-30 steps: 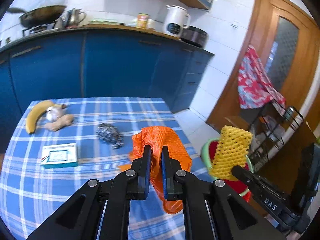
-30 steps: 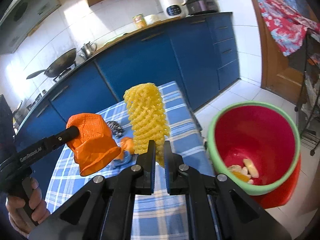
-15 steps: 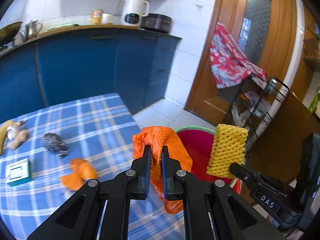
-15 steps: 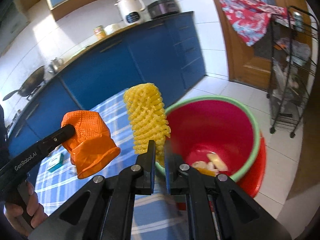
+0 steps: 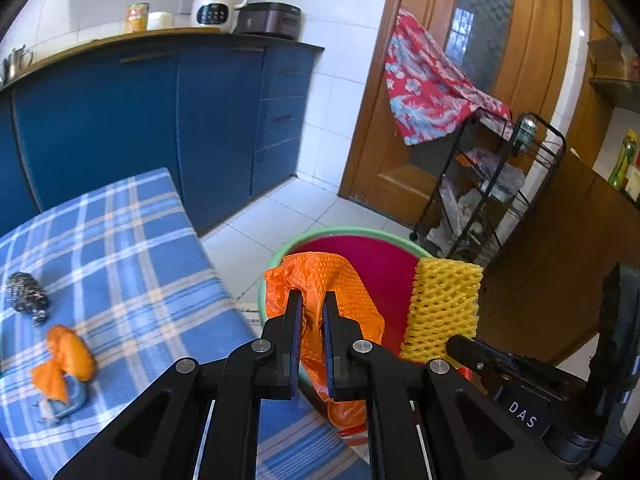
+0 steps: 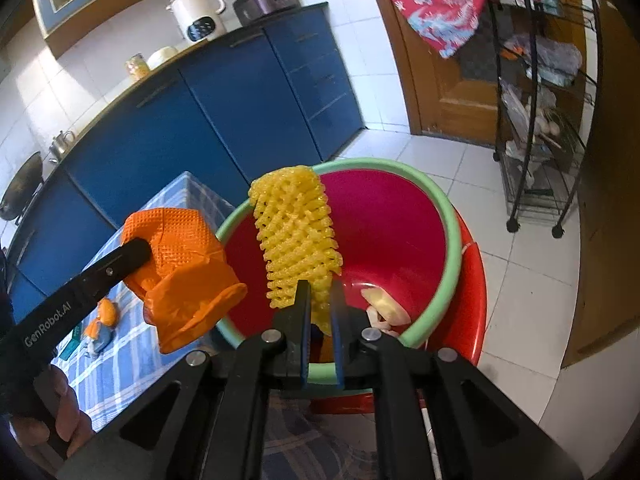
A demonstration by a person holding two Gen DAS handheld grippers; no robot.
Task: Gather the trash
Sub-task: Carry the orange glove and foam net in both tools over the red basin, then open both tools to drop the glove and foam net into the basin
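My left gripper (image 5: 311,300) is shut on an orange foam fruit net (image 5: 352,300), which it holds over the near rim of the red bin (image 5: 384,256). In the right wrist view that orange net (image 6: 180,264) hangs just left of the bin's green rim (image 6: 440,208). My right gripper (image 6: 320,292) is shut on a yellow foam net (image 6: 296,232), held upright above the bin's mouth. The yellow net (image 5: 444,308) also shows at the right of the left wrist view. Pale scraps (image 6: 384,304) lie at the bin's bottom.
The blue checked table (image 5: 132,248) lies to the left with orange scraps (image 5: 66,360) and a dark crumpled ball (image 5: 26,292) on it. Blue cabinets (image 5: 160,120) stand behind. A black wire rack (image 6: 544,128) and a wooden door (image 5: 452,80) are at the right, on white floor tiles.
Both grippers have swung right, off the table, and come down over the red bin, each carrying its net. The table has slid to the left of both views.
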